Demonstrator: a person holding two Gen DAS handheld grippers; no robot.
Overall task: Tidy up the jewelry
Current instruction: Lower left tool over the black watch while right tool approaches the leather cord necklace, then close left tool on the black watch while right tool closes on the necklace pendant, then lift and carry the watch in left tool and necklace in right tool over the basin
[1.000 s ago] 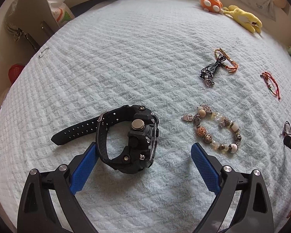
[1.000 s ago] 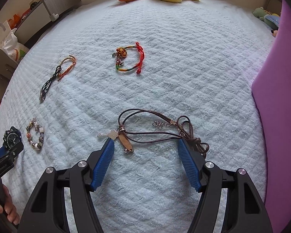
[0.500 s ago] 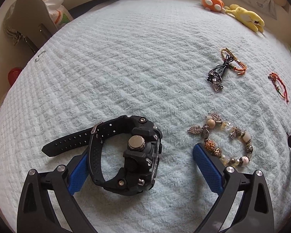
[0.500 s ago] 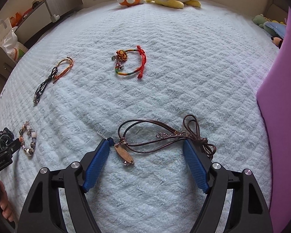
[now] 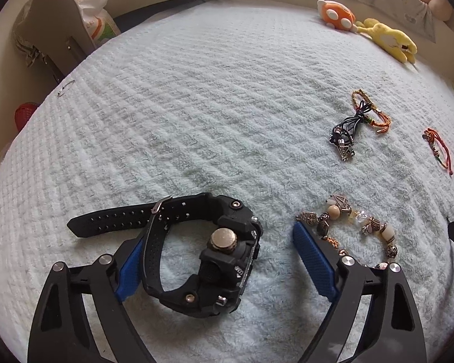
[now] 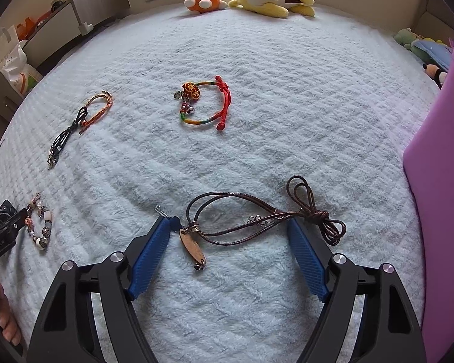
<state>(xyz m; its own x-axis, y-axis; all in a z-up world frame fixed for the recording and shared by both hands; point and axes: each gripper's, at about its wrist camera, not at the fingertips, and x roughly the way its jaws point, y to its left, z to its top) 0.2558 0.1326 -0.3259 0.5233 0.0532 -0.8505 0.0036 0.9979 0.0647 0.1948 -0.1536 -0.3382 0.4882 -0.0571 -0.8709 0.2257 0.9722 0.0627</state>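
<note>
Black rubber now sits deeper between our wide-open left gripper (image 5: pixel 224 260): we have closed in on the watch (image 5: pixel 202 251) near the blanket's (image 5: pixel 196 106) front edge. Our right gripper (image 6: pixel 230 260), also wide, has advanced to straddle the brown cord necklace (image 6: pixel 257 224). Both grasps look imminent.

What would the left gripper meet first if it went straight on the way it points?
Most likely the chunky black rubber wristwatch, already lying between the open jaws of the left gripper. Beyond it, only pale blue quilted blanket shows; depth is unclear.
</note>
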